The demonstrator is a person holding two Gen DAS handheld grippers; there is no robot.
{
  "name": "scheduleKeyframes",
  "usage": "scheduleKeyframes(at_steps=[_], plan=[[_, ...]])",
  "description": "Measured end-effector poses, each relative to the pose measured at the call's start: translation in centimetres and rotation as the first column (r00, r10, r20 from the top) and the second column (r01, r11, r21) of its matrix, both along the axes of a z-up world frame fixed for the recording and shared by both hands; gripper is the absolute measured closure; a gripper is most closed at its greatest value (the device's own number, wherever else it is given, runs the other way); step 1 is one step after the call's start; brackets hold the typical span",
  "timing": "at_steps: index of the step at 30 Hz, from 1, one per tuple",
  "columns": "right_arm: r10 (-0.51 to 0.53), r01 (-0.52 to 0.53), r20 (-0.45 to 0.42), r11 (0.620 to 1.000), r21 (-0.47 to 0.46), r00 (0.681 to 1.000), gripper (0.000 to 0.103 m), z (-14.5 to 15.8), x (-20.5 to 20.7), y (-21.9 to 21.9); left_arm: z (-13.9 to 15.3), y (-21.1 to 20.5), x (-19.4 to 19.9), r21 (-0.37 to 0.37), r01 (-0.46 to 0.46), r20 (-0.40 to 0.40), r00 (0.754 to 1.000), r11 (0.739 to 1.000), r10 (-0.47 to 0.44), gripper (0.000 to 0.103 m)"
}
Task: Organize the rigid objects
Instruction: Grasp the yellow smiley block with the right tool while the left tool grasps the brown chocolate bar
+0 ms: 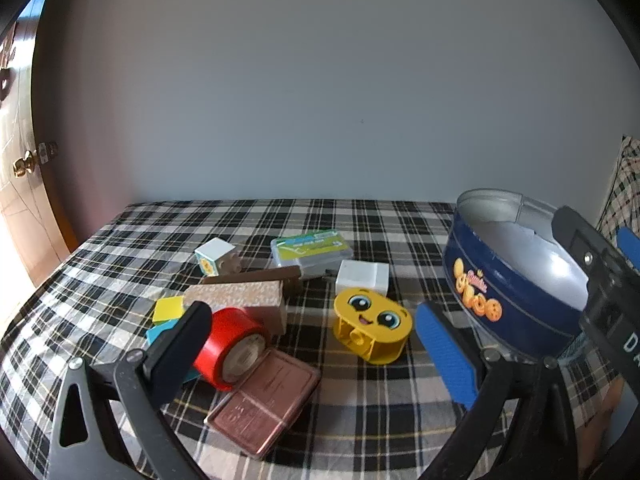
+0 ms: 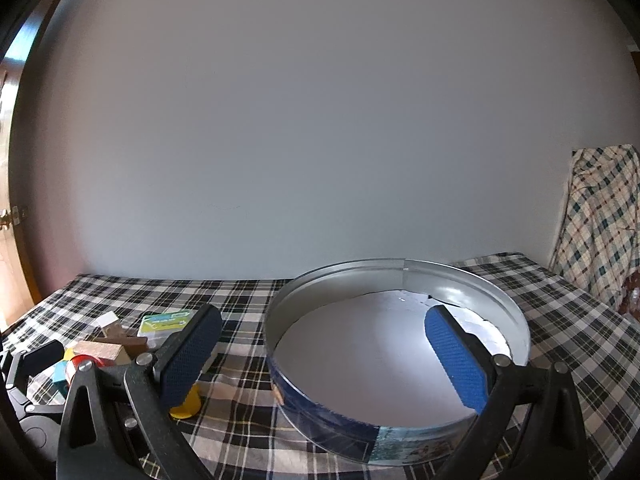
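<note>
Tongs on both sides are gaping wide and carrying nothing: we are holding our left tongs [image 1: 320, 344] over the plaid bed [image 1: 360, 412], our right tongs [image 2: 320, 356] over the round blue cookie tin [image 2: 400, 432], bare inside. Nearest us a brown flat case [image 1: 266, 404] is lying against a red tape roll [image 1: 230, 346], with the yellow smiley brick [image 1: 372, 330] just beside. Farther back, wooden blocks [image 1: 240, 296], a white box [image 1: 362, 276] and a green-labelled case [image 1: 310, 250] are waiting. We judge the sorting barely begun; next we should be closing on the brick and carrying it to the tin.
</note>
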State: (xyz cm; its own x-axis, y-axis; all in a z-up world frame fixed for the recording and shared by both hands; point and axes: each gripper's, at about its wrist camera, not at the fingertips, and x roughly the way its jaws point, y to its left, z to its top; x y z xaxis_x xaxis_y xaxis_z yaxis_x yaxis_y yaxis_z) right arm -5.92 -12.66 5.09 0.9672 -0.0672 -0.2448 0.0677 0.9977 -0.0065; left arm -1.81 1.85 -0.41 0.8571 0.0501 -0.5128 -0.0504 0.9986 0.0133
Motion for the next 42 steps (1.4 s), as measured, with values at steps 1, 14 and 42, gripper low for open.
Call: scheduleKeyframes(at_steps=[1, 14, 42], plan=[[0.004, -0.004, -0.002, 1.0, -0.003, 1.0, 0.0, 0.0, 0.0, 0.1, 0.0, 0.2, -0.1, -0.003, 0.001, -0.006, 1.0, 1.0, -0.001, 0.0], [0.102, -0.102, -0.075, 0.995, -0.004, 0.992, 0.001, -1.0, 0.6, 1.1, -0.8, 5.0, -1.7, -0.032, -0.026, -0.117, 0.993, 0.999, 0.022, 0.0], [0.427, -0.442, -0.477, 0.893, 0.087, 0.768, 0.057, -5.3, 7.0, 8.7, -4.4, 5.1, 0.6, -0.104, 0.122, -0.348, 0.925, 0.987, -0.151, 0.04]])
